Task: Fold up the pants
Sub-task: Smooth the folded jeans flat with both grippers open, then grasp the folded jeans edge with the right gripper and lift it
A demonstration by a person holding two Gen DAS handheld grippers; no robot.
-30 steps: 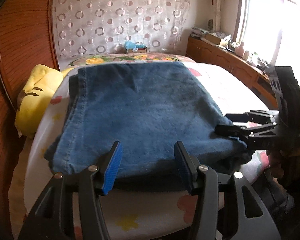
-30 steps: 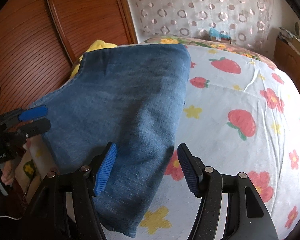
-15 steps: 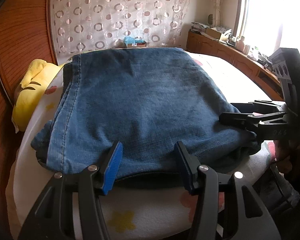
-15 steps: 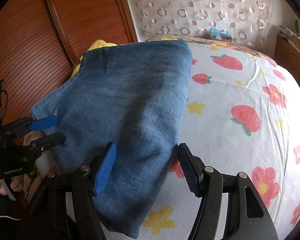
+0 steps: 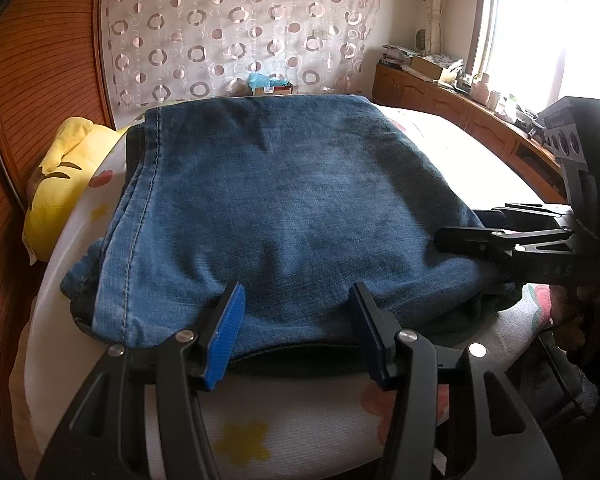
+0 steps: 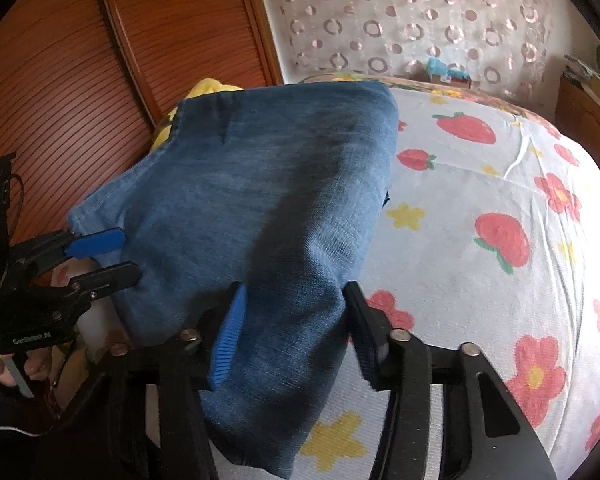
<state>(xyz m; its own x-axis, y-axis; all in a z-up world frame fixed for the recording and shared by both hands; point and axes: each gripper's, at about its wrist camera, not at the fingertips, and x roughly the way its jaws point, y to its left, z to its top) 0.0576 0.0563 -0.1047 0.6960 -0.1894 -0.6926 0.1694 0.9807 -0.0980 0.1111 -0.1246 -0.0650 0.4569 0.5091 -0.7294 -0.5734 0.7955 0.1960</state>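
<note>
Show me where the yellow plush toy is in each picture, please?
Left wrist view: the yellow plush toy lies at the left edge, beside the wooden wall, left of the folded jeans.
Right wrist view: only a bit of the yellow plush toy peeks out behind the far left corner of the folded jeans.
Shared landmark: the circle-patterned curtain at the far end of the bed.

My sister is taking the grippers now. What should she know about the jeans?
Left hand-held gripper: open, at the near edge of the folded blue denim pants, gripping nothing.
Right hand-held gripper: open, jaws on either side of the pants' near right corner.
The pants lie on the white strawberry-and-flower bedsheet, beside a yellow plush toy.
Done: folded into a thick rectangle.
Left: probably one more fold or some tidying.
</note>
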